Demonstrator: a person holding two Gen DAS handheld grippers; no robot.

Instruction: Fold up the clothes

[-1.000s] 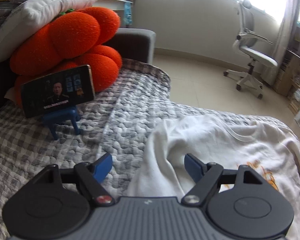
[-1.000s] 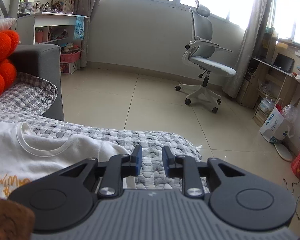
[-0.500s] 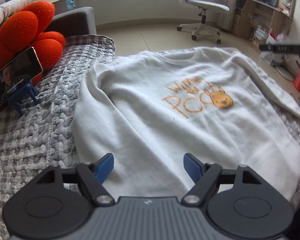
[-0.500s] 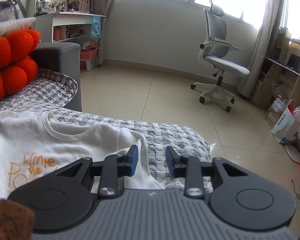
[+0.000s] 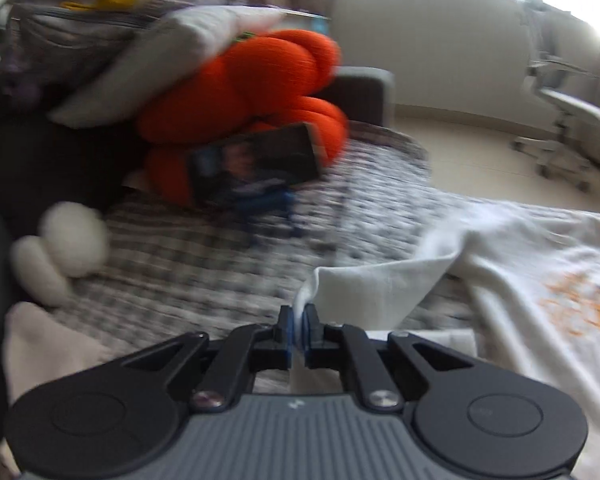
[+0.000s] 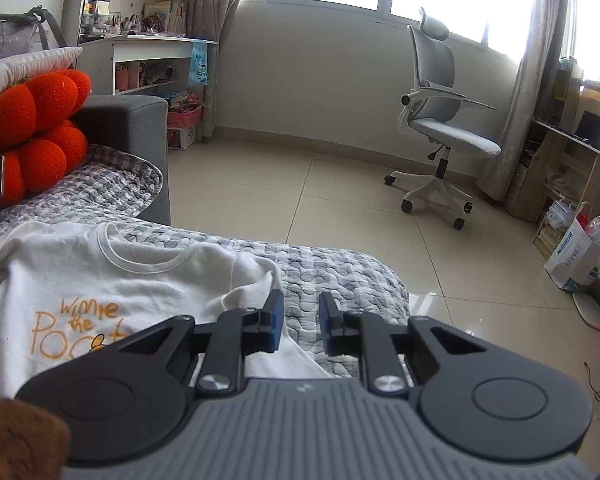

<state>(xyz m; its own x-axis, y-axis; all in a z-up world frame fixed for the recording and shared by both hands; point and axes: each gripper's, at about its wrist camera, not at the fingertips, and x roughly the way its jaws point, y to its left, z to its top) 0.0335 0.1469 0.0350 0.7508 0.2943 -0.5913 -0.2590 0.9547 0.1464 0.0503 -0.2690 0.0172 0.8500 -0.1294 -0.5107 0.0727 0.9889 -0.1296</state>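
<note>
White cotton sweatshirt (image 6: pixel 84 280) with orange lettering across the chest — lies face up on a grey-and-white checked quilted blanket (image 6: pixel 332 276) that covers a grey sofa (image 6: pixel 128 120). Ribbed round collar points toward the tiled floor (image 6: pixel 340 200). The left wrist view is blurred; there the garment (image 5: pixel 540 272) spreads to the right, with one sleeve raised off the blanket.

Left gripper (image 5: pixel 299 322) — black two-finger tool with blue pads, jaws pressed together on the white sleeve end (image 5: pixel 380 284), which is lifted and stretches back toward the body of the garment.

Right gripper (image 6: pixel 300 320) — same make, jaws parted by a narrow gap and holding nothing; left fingertip lies over the sweatshirt's near shoulder, right one over bare blanket.

Orange knotted plush cushion (image 5: pixel 260 76) — at the sofa's back corner, under a grey pillow (image 5: pixel 172 52).

Dark phone (image 5: pixel 256 164) on a small blue stand — propped upright against the cushion, screen lit, blurred.

Cream plush toy (image 5: pixel 60 248) — on the blanket at left, well apart from the sweatshirt.

Grey-and-white swivel office chair (image 6: pixel 440 128) — on the floor by the curtained window.

White desk with shelves (image 6: pixel 148 60) — behind the sofa arm.
</note>
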